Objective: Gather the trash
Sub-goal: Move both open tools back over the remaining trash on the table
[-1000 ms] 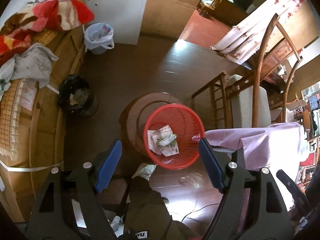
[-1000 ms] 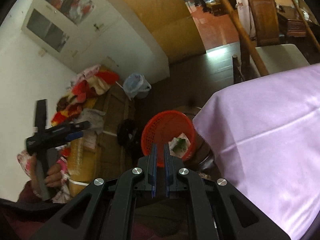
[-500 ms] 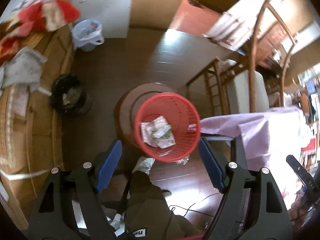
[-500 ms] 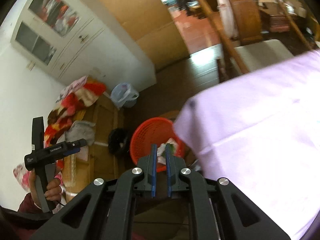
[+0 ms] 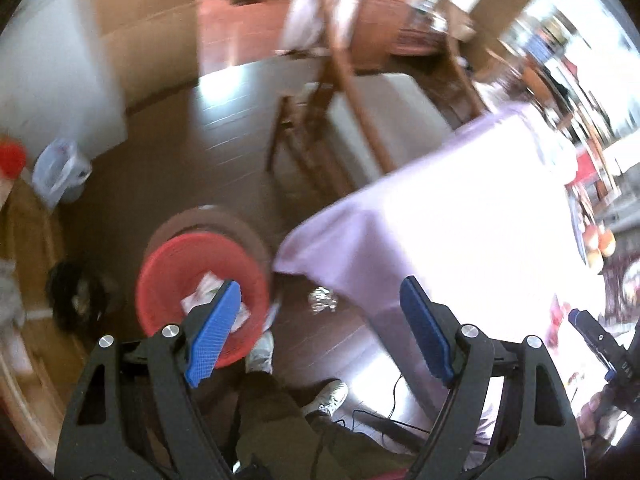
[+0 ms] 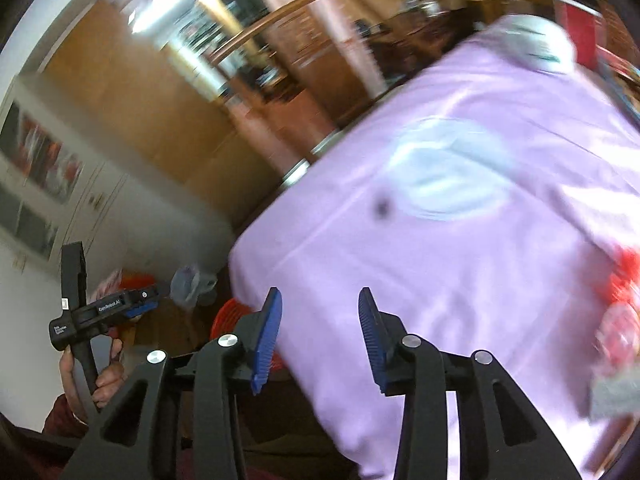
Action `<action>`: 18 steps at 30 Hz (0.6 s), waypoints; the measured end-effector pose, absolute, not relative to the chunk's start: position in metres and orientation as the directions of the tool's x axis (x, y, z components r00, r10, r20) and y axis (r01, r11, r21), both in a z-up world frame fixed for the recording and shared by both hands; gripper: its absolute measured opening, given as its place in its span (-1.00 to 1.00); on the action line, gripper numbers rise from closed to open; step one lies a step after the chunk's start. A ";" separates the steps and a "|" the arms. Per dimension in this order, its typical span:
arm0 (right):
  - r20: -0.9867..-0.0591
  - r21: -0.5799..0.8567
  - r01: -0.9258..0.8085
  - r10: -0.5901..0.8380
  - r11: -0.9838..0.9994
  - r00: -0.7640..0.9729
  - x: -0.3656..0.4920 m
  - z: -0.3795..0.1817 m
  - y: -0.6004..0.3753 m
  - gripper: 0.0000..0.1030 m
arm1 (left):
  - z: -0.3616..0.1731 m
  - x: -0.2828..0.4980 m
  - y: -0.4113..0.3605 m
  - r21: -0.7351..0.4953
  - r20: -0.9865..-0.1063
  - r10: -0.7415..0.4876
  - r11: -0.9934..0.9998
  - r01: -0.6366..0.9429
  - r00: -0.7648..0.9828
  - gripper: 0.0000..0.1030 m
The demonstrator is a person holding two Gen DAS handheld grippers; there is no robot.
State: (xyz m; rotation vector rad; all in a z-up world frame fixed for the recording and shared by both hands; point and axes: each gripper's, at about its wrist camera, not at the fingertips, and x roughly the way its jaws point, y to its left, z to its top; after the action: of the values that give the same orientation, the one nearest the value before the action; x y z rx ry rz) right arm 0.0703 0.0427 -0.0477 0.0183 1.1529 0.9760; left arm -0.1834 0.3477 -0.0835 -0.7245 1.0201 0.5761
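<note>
The red mesh basket (image 5: 168, 276) stands on the floor at lower left, with crumpled paper wrappers (image 5: 200, 300) inside it. A small crumpled foil scrap (image 5: 334, 306) lies on the floor beside the table corner. My left gripper (image 5: 320, 288) is open and empty, above the floor between the basket and the purple-clothed table (image 5: 460, 220). My right gripper (image 6: 320, 292) hangs over the table's cloth (image 6: 440, 280) with its jaws opening and nothing between them. A blurred white thing (image 6: 444, 176) lies on the cloth farther in. The basket's rim (image 6: 226, 314) peeks out left of the table.
A wooden chair with a pale cushion (image 5: 360, 120) stands behind the table. A black bin (image 5: 76, 292) and a white-bagged bin (image 5: 60, 168) sit at left by a wooden bench. The person's shoes (image 5: 328, 396) and a cable are below. Red blurred items (image 6: 624, 280) crowd the table's right.
Both views have swung right, from the basket toward the purple table. The right gripper's jaws went from shut to parted. The left gripper stayed open.
</note>
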 end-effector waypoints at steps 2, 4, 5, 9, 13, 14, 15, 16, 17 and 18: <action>-0.751 0.478 -0.597 0.652 0.645 0.103 0.074 -0.048 0.017 -0.12 | -0.079 -0.157 0.334 -0.264 -0.901 0.074 0.688 -0.676 0.427 0.55; -0.746 0.478 -0.556 0.648 0.680 0.150 0.076 -0.048 -0.010 -0.10 | -0.076 -0.132 0.319 -0.264 -0.898 0.046 0.741 -0.618 0.438 0.57; -0.744 0.478 -0.530 0.643 0.701 0.180 0.076 -0.047 -0.026 -0.09 | -0.076 -0.121 0.311 -0.262 -0.897 0.035 0.761 -0.593 0.441 0.58; -0.738 0.480 -0.407 0.608 0.777 0.291 0.074 -0.049 -0.089 -0.03 | -0.075 -0.069 0.269 -0.261 -0.895 -0.036 0.850 -0.457 0.445 0.59; -0.740 0.479 -0.259 0.544 0.839 0.395 0.060 -0.053 -0.155 0.04 | -0.082 -0.028 0.227 -0.264 -0.896 -0.108 0.909 -0.323 0.430 0.60; -0.741 0.478 -0.227 0.529 0.848 0.414 0.058 -0.054 -0.168 0.08 | -0.083 -0.017 0.215 -0.266 -0.897 -0.127 0.920 -0.287 0.423 0.60; -0.741 0.478 -0.189 0.509 0.858 0.438 0.051 -0.055 -0.183 0.12 | -0.086 -0.004 0.198 -0.268 -0.898 -0.153 0.934 -0.237 0.412 0.60; -0.740 0.479 -0.153 0.492 0.864 0.458 0.046 -0.057 -0.194 0.14 | -0.087 0.009 0.186 -0.268 -0.900 -0.169 0.941 -0.205 0.403 0.60; -0.740 0.481 -0.109 0.470 0.870 0.481 0.038 -0.059 -0.210 0.17 | -0.088 0.018 0.171 -0.267 -0.901 -0.186 0.950 -0.162 0.392 0.60; -0.742 0.483 -0.064 0.447 0.873 0.500 0.031 -0.062 -0.225 0.18 | -0.089 0.027 0.153 -0.264 -0.902 -0.203 0.958 -0.115 0.380 0.60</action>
State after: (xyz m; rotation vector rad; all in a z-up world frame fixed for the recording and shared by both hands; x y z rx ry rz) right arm 0.0314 -0.2249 -0.0621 0.4248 1.0066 0.3206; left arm 0.0270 0.1528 -0.0892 -0.3052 1.1851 -0.0573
